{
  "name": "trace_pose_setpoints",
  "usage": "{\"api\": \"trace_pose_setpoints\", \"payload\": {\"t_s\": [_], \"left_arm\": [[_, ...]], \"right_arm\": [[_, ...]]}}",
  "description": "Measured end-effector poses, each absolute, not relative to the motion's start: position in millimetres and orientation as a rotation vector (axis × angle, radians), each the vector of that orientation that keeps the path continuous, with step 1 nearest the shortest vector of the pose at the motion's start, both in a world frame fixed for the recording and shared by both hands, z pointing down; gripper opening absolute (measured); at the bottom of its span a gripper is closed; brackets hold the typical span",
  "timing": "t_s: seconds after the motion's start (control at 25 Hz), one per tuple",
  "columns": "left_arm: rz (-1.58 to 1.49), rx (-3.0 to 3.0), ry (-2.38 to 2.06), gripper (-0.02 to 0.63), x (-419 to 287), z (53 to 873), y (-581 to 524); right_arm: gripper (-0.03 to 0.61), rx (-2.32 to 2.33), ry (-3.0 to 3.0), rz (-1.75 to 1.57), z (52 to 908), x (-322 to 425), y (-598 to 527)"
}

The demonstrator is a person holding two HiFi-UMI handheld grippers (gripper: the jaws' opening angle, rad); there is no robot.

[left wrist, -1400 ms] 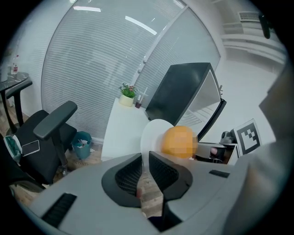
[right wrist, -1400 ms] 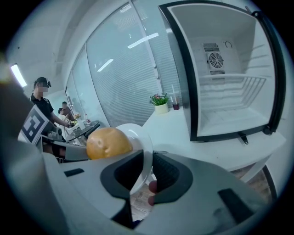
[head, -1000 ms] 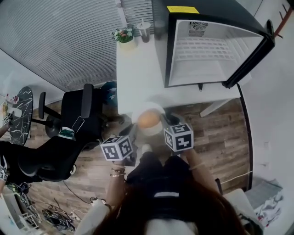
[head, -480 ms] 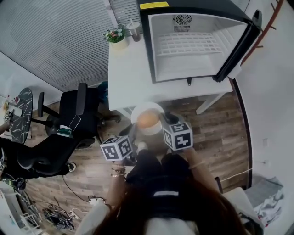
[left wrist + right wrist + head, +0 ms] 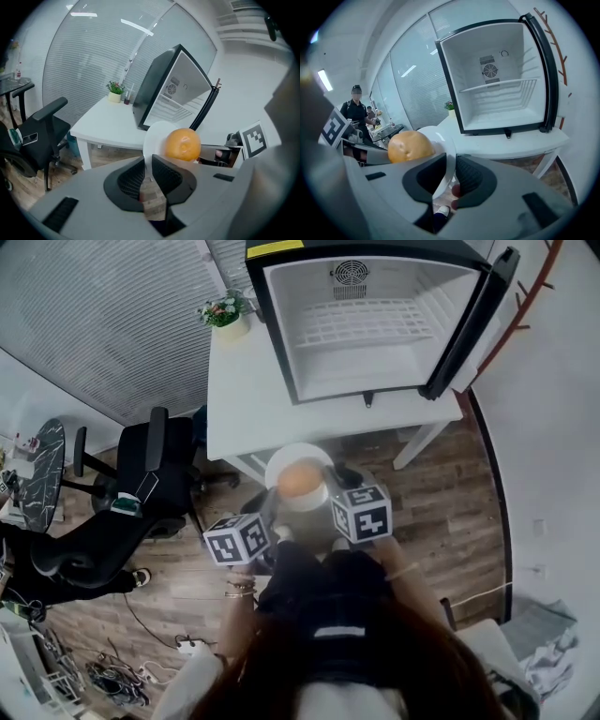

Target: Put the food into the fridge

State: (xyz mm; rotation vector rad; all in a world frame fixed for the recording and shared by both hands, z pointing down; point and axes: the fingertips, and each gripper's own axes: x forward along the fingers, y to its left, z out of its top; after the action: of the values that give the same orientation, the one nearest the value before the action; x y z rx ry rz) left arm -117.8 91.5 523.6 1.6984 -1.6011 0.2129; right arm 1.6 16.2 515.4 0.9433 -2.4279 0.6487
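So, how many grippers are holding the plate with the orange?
2. The left gripper grips the plate at its left rim, the right gripper at its right rim. The orange lies on it.

Head view overhead; 3 views share fridge (image 5: 366,352)

plate (image 5: 289,455) nearer fridge (image 5: 361,354), table (image 5: 239,399) closer
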Motion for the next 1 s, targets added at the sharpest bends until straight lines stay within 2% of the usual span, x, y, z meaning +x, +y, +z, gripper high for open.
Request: {"api": "trace_pose_setpoints", "payload": {"t_s": [1.0], "left_arm": [[0.248,1.762,-1.529,0.048,-61,520,53]], "right_arm": [[0.061,1.059,-2.388,0.697,516,65,-11]]}}
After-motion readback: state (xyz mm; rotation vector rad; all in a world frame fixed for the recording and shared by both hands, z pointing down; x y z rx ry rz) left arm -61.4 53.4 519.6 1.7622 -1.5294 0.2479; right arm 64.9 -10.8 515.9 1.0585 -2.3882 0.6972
